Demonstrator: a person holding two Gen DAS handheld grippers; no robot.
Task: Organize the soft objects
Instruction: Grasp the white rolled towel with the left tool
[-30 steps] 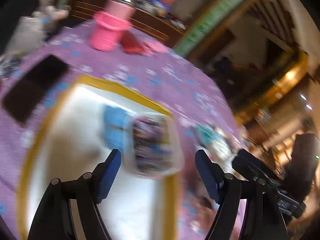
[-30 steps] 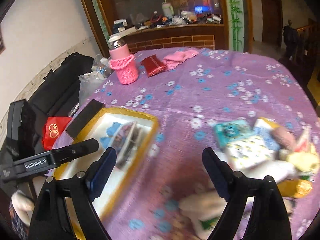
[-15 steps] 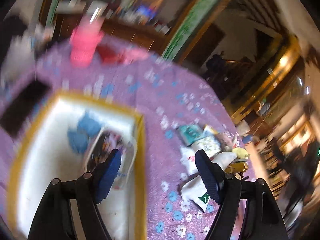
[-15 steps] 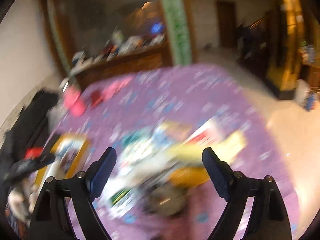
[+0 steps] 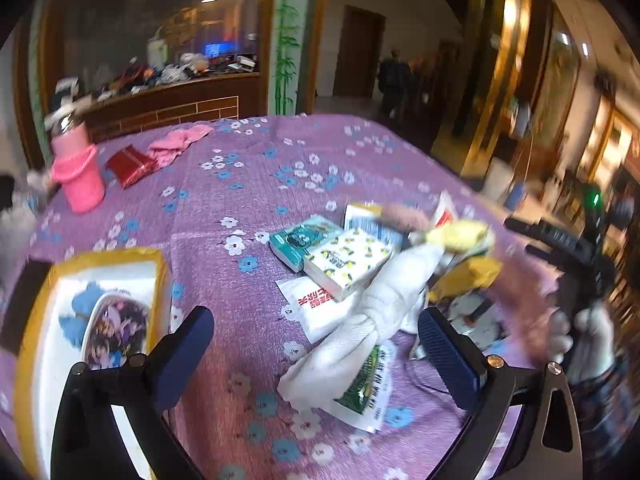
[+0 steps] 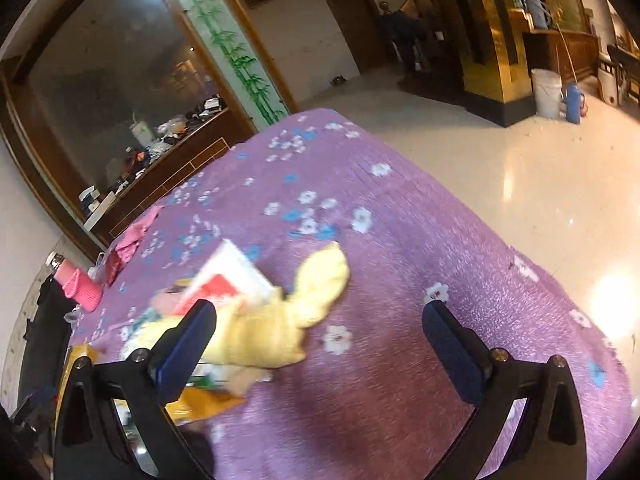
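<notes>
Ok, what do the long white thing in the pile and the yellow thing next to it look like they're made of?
White bundle: soft cloth, matte, going by its folds and knotted middle. Yellow item: seemingly fleecy or plush fabric, matte and limp; blur leaves the weave unclear.

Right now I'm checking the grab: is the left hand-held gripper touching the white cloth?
Apart. The left wrist view shows the left hand-held gripper open, with purple tablecloth visible between each finger and the white cloth.

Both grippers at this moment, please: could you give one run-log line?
left gripper: open, over white cloth | right gripper: open, beside yellow cloth
</notes>
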